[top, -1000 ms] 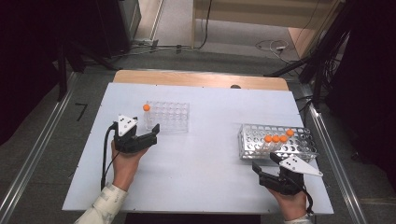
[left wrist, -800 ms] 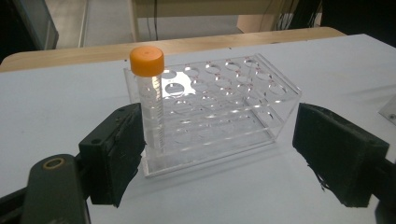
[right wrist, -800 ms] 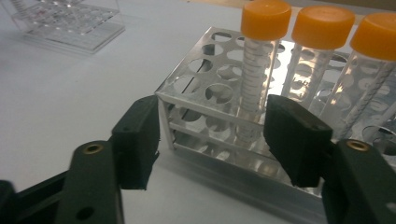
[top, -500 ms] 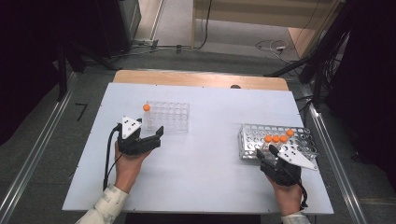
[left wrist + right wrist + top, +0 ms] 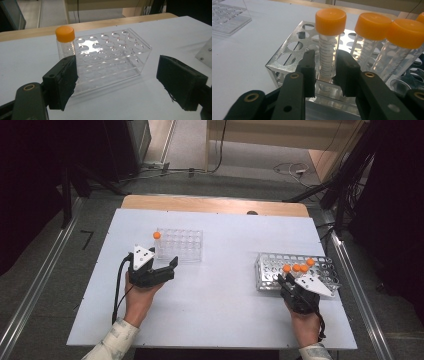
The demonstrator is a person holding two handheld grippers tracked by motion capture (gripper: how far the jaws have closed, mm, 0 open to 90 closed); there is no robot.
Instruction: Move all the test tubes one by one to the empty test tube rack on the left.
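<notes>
My right claw (image 5: 325, 72) has just been closing and now pinches an orange-capped tube (image 5: 329, 42) standing at the near edge of the metal rack (image 5: 270, 270), a grip I see from the right claw view. From above, my left claw (image 5: 162, 265) rests spread on the desk (image 5: 225, 310) just beside the clear rack (image 5: 112, 57), with bare desk between my hands.

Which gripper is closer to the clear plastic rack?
Left. The left gripper sits just in front of the clear plastic rack, jaws open; the right gripper is far across the table, at the metal rack.

A white table (image 5: 220, 310) carries a clear rack (image 5: 181, 245) and a metal rack (image 5: 270, 270), well apart.
</notes>
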